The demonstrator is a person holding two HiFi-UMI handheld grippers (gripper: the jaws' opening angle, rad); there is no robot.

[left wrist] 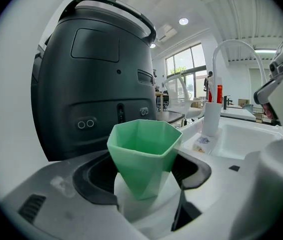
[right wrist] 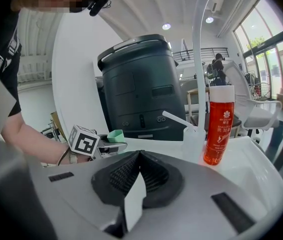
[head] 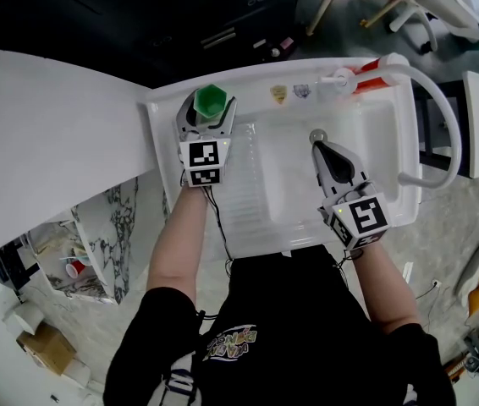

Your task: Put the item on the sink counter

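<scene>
Left gripper view puts the closest thing right in front of me: the left hand-held gripper [left wrist: 149,181] pinches a green cup [left wrist: 144,151] between its two jaws. The cup is faceted, upright and open at the top, and its narrow base points down between the pads. White surface shows under it, but I cannot tell whether the base touches. From the head view, this gripper and its cup sit over the back left corner of the white desk [head: 248,97], beside the sink basin [head: 294,205].

Just beyond the cup, behind the desk edge, stands a large dark bin [left wrist: 91,74] with a handle over its lid. Off to the right of the left gripper, further along the desk, I see a small sticker or packet [head: 279,94] lying flat.

My right hand-held gripper [right wrist: 138,156] has its jaws pressed together with nothing between them. It hangs over the basin, its tip close to the drain [head: 316,134]. Ahead of it and slightly right, on the back rim of the desk, a white pump dispenser [right wrist: 194,139] stands beside a red bottle [right wrist: 218,126]. An arched white faucet [head: 444,112] rises from the same end and curves out past the right side of the basin. Well to the left of the right gripper, its own view also catches the left gripper holding the cup.
</scene>
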